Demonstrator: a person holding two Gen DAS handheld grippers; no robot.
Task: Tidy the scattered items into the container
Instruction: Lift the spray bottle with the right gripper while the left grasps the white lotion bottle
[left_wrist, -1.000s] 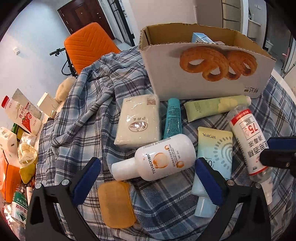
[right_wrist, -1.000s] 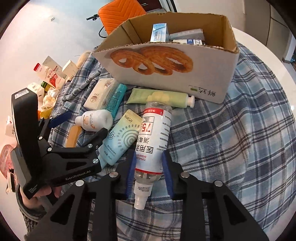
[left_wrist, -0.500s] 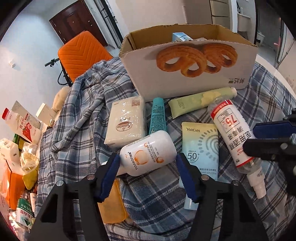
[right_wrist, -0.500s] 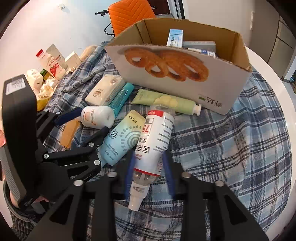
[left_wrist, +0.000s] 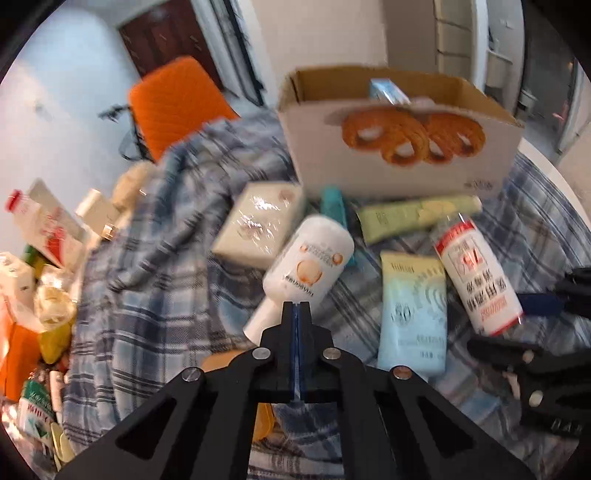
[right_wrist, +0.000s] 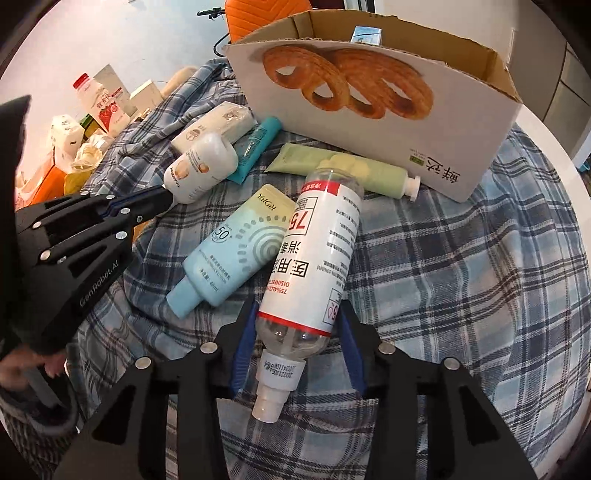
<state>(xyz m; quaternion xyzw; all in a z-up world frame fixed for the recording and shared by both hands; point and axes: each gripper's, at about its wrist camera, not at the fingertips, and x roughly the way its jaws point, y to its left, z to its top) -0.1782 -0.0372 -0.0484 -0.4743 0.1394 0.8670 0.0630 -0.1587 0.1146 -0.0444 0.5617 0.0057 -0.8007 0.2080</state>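
Observation:
My left gripper (left_wrist: 298, 308) is fully shut, its tips against the neck end of the white lotion bottle (left_wrist: 308, 264), which is tilted up; it holds nothing between its fingers. From the right wrist view the left gripper (right_wrist: 162, 197) touches that bottle (right_wrist: 201, 168). My right gripper (right_wrist: 297, 328) is shut on the clear 75% alcohol spray bottle (right_wrist: 317, 258), held at its lower body. The cardboard box (left_wrist: 399, 147) with pastry print stands behind, with small cartons inside.
On the plaid cloth (right_wrist: 461, 295) lie a pale blue sunscreen tube (right_wrist: 236, 251), a green tube (right_wrist: 343, 173), a teal tube (right_wrist: 256, 146), a wrapped cream pack (left_wrist: 258, 225) and an orange pad (left_wrist: 264, 421). Cartons and bags (left_wrist: 40, 236) crowd the left. An orange chair (left_wrist: 173, 99) stands behind.
My left gripper closed fully and the white bottle swung upright-tilted ahead of its tips. My right gripper, shut on the spray bottle, has lifted it slightly towards the box.

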